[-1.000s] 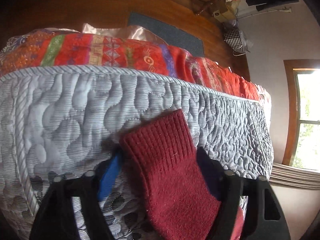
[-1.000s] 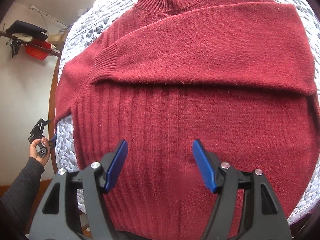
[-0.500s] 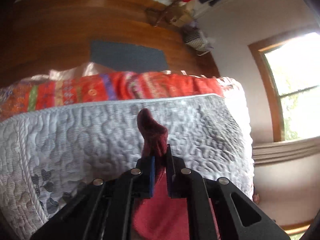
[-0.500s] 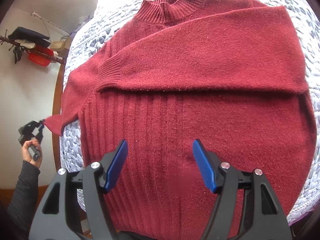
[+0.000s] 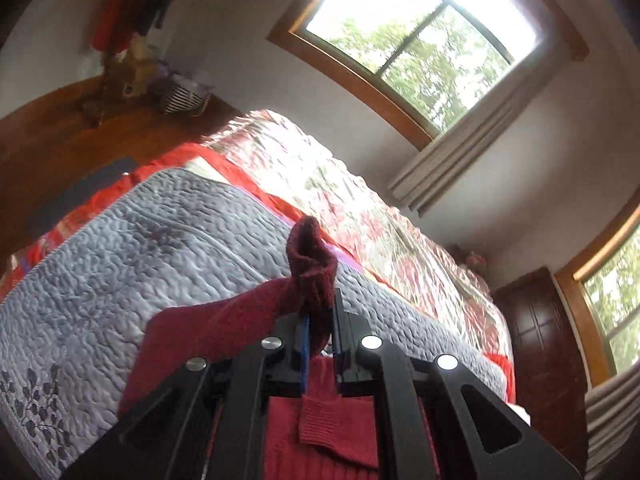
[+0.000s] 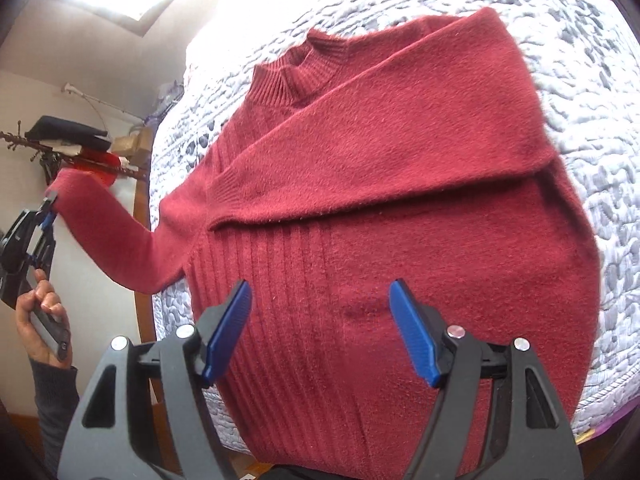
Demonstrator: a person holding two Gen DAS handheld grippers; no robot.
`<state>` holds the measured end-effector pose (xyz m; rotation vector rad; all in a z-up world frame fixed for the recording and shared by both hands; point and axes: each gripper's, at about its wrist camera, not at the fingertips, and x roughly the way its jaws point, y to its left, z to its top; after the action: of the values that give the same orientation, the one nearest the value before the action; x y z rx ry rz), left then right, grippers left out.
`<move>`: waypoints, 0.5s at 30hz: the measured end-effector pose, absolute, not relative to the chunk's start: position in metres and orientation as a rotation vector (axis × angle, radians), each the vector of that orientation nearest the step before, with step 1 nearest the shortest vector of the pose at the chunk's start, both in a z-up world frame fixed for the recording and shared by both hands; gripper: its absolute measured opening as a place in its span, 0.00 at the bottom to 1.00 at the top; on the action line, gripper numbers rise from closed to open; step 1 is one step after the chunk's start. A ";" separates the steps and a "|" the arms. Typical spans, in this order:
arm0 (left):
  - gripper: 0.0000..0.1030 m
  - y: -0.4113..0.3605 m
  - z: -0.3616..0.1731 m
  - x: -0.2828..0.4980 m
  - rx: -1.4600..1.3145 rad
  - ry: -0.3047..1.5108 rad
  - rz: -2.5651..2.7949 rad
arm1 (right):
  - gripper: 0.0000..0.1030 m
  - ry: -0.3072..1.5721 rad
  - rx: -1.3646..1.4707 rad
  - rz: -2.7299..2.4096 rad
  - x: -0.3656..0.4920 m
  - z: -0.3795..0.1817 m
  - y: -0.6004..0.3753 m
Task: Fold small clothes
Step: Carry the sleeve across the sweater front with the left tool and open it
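A dark red knit sweater (image 6: 400, 208) lies flat on the grey quilted bed cover (image 6: 592, 80), collar at the far end. One sleeve is folded across the chest. The other sleeve (image 6: 116, 236) stretches off the bed's left side, lifted by its cuff. My left gripper (image 5: 320, 320) is shut on that sleeve cuff (image 5: 310, 256), which sticks up past the fingers. In the right wrist view the left gripper (image 6: 46, 216) shows at the far left in a hand. My right gripper (image 6: 320, 328) hovers open over the sweater's lower body, blue pads apart.
A red patterned quilt (image 5: 360, 208) lies on the bed beyond the grey cover. Windows (image 5: 416, 52) with curtains are behind. A wooden headboard (image 5: 60, 136) and a rack with hung things (image 6: 72, 144) stand at the side. The person's sleeve (image 6: 52, 408) is at lower left.
The left gripper, shut on the cuff, has lifted the sleeve up and out to the side of the bed. The right gripper stayed open over the sweater's body.
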<state>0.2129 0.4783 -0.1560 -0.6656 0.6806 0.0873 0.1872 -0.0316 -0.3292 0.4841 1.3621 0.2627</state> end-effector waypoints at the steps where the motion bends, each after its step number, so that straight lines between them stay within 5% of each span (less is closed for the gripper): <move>1: 0.08 0.456 -0.164 0.223 -0.647 0.709 0.057 | 0.73 1.352 0.487 0.254 0.187 -0.327 -0.037; 15: 0.10 0.229 -0.311 0.276 -0.381 1.084 -0.180 | 0.76 1.365 0.633 0.229 0.234 -0.355 -0.099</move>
<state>0.2760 0.2294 -0.3114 -0.3809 1.0837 -0.1804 0.2338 -0.0995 -0.3548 0.6326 1.3655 0.2287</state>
